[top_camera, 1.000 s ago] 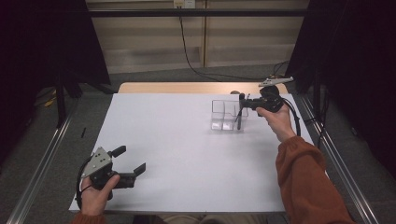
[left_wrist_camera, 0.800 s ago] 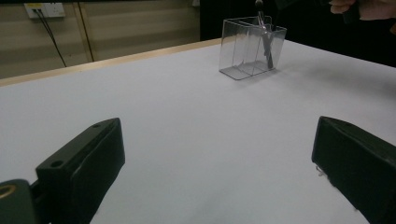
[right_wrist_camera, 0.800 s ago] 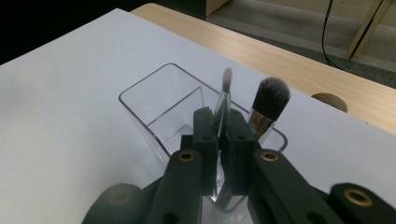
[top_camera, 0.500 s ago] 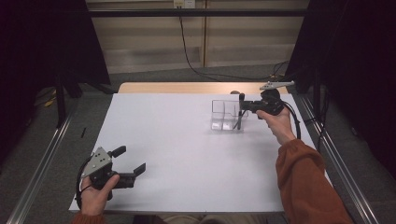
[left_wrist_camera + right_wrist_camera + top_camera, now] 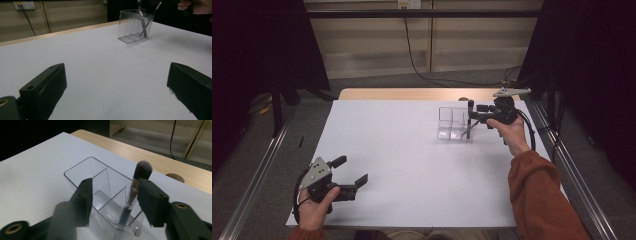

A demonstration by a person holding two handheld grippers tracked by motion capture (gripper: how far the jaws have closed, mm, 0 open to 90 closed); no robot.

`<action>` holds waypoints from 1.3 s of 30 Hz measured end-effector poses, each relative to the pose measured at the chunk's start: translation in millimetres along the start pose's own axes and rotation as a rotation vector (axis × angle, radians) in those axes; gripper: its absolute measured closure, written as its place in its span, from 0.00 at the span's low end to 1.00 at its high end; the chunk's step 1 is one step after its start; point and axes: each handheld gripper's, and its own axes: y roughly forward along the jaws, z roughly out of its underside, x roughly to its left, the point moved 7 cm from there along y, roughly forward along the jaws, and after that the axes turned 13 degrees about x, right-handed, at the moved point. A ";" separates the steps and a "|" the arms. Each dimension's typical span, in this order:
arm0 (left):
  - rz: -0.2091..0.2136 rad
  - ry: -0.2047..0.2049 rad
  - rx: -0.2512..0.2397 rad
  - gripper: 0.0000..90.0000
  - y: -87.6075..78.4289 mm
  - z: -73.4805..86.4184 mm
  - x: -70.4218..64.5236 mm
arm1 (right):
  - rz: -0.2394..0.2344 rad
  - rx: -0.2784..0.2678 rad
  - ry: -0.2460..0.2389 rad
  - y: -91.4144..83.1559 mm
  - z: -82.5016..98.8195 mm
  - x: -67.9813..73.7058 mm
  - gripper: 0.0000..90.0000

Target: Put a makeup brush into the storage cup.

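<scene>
A clear plastic organizer point(image 5: 451, 123) with several compartments stands at the back right of the white table top point(image 5: 412, 150). A dark makeup brush point(image 5: 468, 125) stands in its near right compartment, bristles up. My right gripper point(image 5: 471, 112) is at the organizer's right end, open. In the right gripper view the brush point(image 5: 132, 192) rises between the jaws of the right gripper point(image 5: 113, 195), close to the right-hand jaw, above the organizer point(image 5: 97, 182). My left gripper point(image 5: 352, 170) rests open near the front left corner with nothing in it. Past the left gripper point(image 5: 115, 82) in its own view, the organizer point(image 5: 131, 27) and brush point(image 5: 141, 20) show far off.
A strip of bare wood point(image 5: 412, 94) runs along the table's back edge, with a round grommet point(image 5: 175, 177) behind the organizer. Metal rails point(image 5: 257, 170) flank the table on both sides. A black cable point(image 5: 417, 55) lies on the floor beyond.
My right hand has dipped a little at the organizer with the brush staying upright in its compartment. The left gripper has not moved.
</scene>
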 end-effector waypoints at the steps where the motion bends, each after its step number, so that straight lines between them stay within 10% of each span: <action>1: 0.001 -0.005 -0.005 0.03 0.4 -0.5 -0.3 | -0.001 0.001 -0.003 0.9 0.9 0.2 0.45; 15: -0.006 -0.007 -0.006 0.03 4.2 -2.8 1.7 | 0.014 -0.059 0.014 -2.0 10.2 -5.8 0.00; 39: -0.018 0.002 -0.020 0.03 -2.4 -2.2 0.6 | 0.084 -0.102 0.014 -26.8 30.0 2.0 0.01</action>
